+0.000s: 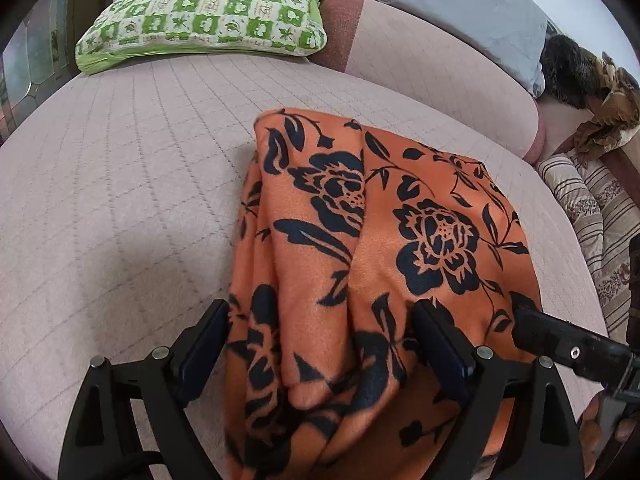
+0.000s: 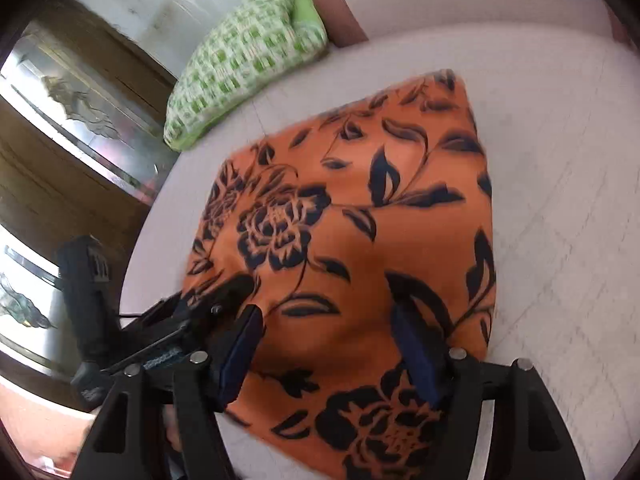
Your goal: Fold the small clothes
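- The orange floral garment [image 1: 380, 248] lies part-folded on the pink quilted bed cover [image 1: 120, 168], directly ahead of and beneath both grippers.
- Long axis: the garment runs from the gripper end away toward the green checked pillow [image 1: 208, 12]; its near end is bunched in loose folds.
- Left gripper [image 1: 320, 344]: jaws spread wide, bunched cloth between them; the pads do not visibly press it, so it reads as released.
- Right gripper [image 2: 326, 344]: jaws apart over flat cloth, nothing grasped; the view is motion-blurred.
- Both grippers sit at the same near end, the right just beside the left; neither is clearly nearer.
- Count: one garment, two grippers, one green pillow, one grey pillow [image 1: 472, 12].
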A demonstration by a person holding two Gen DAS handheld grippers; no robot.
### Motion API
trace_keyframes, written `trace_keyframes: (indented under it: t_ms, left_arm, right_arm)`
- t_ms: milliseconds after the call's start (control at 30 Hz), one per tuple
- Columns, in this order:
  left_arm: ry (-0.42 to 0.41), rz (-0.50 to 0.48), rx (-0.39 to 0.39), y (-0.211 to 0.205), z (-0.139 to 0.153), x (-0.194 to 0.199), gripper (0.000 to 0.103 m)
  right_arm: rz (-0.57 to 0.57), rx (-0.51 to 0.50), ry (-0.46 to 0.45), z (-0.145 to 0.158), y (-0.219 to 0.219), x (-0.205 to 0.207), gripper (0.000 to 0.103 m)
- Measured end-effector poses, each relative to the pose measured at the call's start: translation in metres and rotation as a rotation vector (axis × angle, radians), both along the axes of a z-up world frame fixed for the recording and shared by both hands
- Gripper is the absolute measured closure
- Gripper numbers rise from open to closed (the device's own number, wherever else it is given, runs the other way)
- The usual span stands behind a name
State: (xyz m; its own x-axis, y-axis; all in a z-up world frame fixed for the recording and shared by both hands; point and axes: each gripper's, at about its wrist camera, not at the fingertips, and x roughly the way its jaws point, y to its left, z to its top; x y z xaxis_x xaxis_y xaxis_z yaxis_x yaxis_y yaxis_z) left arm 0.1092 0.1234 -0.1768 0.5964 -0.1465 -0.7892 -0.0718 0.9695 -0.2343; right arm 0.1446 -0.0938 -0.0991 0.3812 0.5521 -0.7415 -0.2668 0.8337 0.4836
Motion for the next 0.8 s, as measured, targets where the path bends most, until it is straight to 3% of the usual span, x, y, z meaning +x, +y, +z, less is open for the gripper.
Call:
trace_keyframes:
  t_ms: [167,300,333,367,400,433,467,533,567,700,800]
  left_arm:
    - [-0.124,0.051,-0.114,0.034,0.045,-0.012,0.012]
    - [0.023,0.004,-0.226,0.057,0.027,0.037,0.012]
    - [0.076,-0.004,-0.26,0.059,0.017,0.048,0.018]
    - [0.142,-0.001,-0.286,0.062,0.004,0.06,0.034]
    - [0.174,-0.022,-0.301,0.062,-0.004,0.068,0.043]
    - [0.166,-0.038,-0.307,0.062,-0.003,0.07,0.06]
    - [0.168,-0.05,-0.315,0.062,0.001,0.069,0.068]
    - [0.123,-0.071,-0.233,0.052,0.008,0.065,0.068]
    - [0.132,-0.078,-0.206,0.049,0.002,0.067,0.063]
    - [0.12,-0.048,-0.224,0.054,0.01,0.06,0.049]
    - [0.049,-0.029,-0.136,0.052,0.036,0.04,0.042]
  right_arm:
    - [0.027,-0.006,0.015,0.001,0.0,0.003,0.03]
    - [0.029,0.011,0.01,0.001,-0.007,-0.001,0.03]
    - [0.031,0.016,0.012,0.0,-0.009,0.003,0.03]
    - [0.034,0.023,0.017,0.0,-0.008,0.004,0.03]
    - [0.04,0.032,0.021,0.0,-0.008,0.005,0.03]
    - [0.043,0.043,0.027,0.0,-0.009,0.006,0.03]
    - [0.044,0.053,0.032,-0.001,-0.01,0.007,0.03]
    - [0.05,0.061,0.036,-0.002,-0.01,0.008,0.03]
    - [0.053,0.062,0.035,-0.003,-0.008,0.01,0.03]
    - [0.072,0.079,0.017,-0.002,-0.007,0.008,0.023]
    - [0.07,0.086,0.012,0.0,-0.008,0.007,0.023]
